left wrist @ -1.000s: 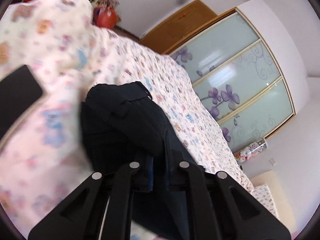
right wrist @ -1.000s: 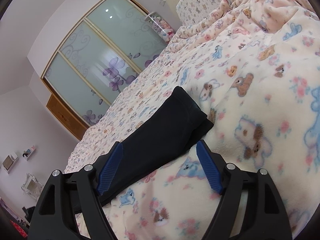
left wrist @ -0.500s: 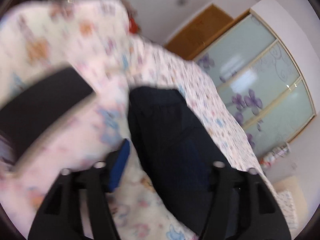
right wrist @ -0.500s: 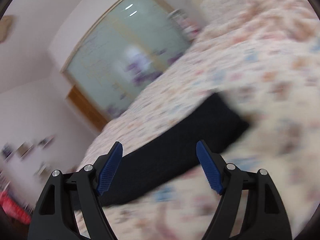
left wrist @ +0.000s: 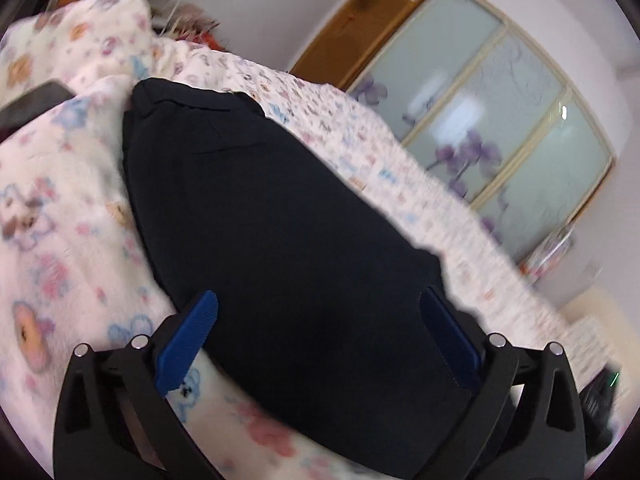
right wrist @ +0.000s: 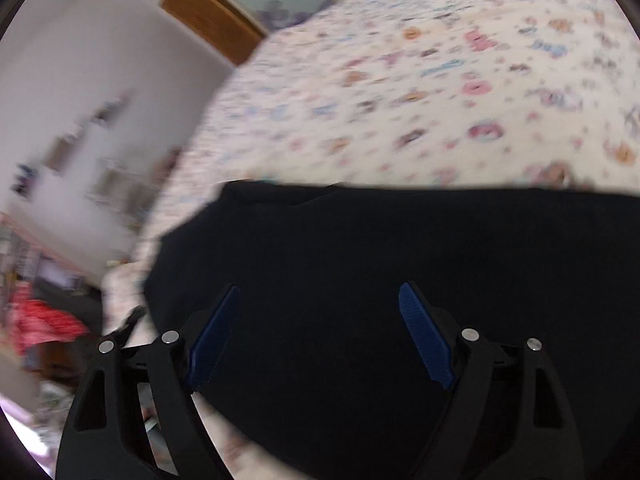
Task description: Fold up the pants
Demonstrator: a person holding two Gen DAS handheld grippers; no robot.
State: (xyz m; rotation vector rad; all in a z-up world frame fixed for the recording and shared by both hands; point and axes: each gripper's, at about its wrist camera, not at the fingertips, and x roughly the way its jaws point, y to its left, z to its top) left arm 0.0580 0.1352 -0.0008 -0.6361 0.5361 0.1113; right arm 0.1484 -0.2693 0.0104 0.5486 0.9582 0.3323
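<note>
Nearest the left wrist camera, the left gripper stands with its two blue-padded fingers spread wide and grasping nothing. Between and beyond them the dark pants lie as a long folded bundle on the blanket, a cream fleece printed with small animals and flowers. From that gripper the bundle runs up toward 11 o'clock, where its far end rests against a raised fold of the blanket. At 10 o'clock a flat black object lies on the blanket, too blurred to name. Farther off, from 1 to 3 o'clock, stand frosted sliding doors with purple flowers, and a wooden door at 12 o'clock.

Close to the right wrist camera, the right gripper is likewise released, its blue fingers apart over the pants, which fill the lower half of the view. Beyond them the blanket stretches toward 12 o'clock. Something red shows at 9 o'clock, blurred.
</note>
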